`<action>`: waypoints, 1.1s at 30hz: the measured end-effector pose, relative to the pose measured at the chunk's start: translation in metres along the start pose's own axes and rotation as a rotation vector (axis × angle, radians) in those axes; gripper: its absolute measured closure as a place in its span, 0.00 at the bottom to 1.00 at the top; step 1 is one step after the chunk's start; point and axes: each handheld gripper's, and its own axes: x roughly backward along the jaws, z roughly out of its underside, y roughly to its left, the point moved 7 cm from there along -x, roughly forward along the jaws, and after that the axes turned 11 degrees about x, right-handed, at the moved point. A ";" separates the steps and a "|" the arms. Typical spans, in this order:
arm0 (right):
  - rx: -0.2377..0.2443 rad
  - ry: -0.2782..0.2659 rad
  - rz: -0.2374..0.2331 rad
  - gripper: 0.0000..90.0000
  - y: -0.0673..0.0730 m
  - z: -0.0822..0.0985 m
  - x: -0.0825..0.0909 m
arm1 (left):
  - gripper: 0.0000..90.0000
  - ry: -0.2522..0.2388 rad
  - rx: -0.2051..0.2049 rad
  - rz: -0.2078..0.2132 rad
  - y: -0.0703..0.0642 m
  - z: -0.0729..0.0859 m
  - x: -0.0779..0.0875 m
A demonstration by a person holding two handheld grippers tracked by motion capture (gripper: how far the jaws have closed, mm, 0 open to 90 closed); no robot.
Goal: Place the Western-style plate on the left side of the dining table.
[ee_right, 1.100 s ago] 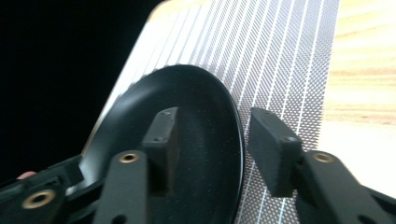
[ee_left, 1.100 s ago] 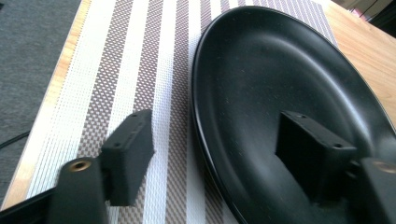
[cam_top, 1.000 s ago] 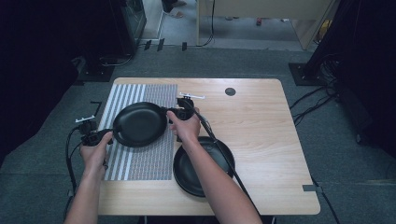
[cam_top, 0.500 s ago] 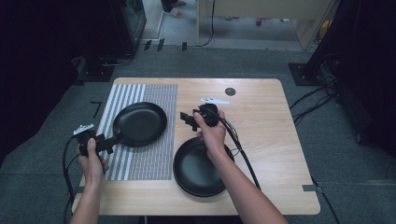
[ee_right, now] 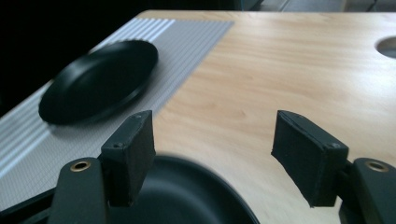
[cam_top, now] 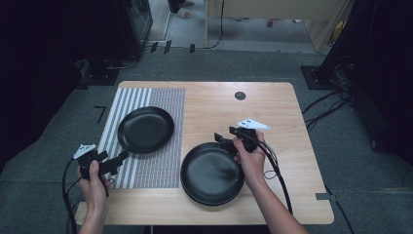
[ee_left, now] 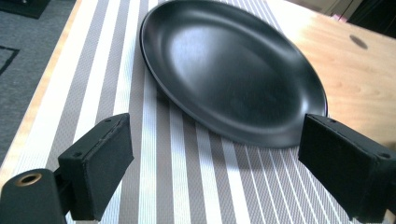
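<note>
A black plate [cam_top: 145, 129] [ee_left: 229, 70] [ee_right: 98, 84] lies flat on the grey striped placemat [cam_top: 165, 100] at the table's left. My left gripper [cam_top: 117, 161] [ee_left: 212, 158] hovers open just short of that plate's near rim, touching nothing. More black plates sit stacked [cam_top: 212, 173] [ee_right: 187, 196] on the bare wood near the front middle. Over the stack's far right rim my right gripper [cam_top: 223, 141] [ee_right: 212, 154] is open, with nothing between its jaws.
The wooden table [cam_top: 272, 112] has a round cable hole [cam_top: 240, 95] near its far edge. Cables trail from both grippers off the front edge. Dark equipment and floor cables surround the table.
Both grippers let go of the plate on the placemat. The left one drew back toward the front left edge. The right one crossed to the stack's rim.
</note>
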 end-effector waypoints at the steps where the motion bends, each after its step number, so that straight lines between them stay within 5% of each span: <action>1: 0.006 0.005 0.004 0.32 -0.002 0.006 0.006 | 0.11 0.001 0.002 -0.001 0.000 0.003 0.001; 10: -0.003 -0.010 0.038 0.31 -0.018 0.043 0.048 | 0.11 -0.017 0.015 -0.015 -0.003 0.022 0.014; 17: -0.072 -0.018 0.097 0.30 -0.045 0.081 0.078 | 0.11 0.005 -0.071 -0.062 -0.002 0.047 0.015; 23: -0.111 0.006 0.174 0.29 -0.072 0.109 0.104 | 0.11 0.006 -0.113 -0.114 0.013 0.051 0.019; 33: -0.169 0.029 0.290 0.29 -0.110 0.148 0.149 | 0.11 0.025 -0.109 -0.197 0.048 0.048 0.024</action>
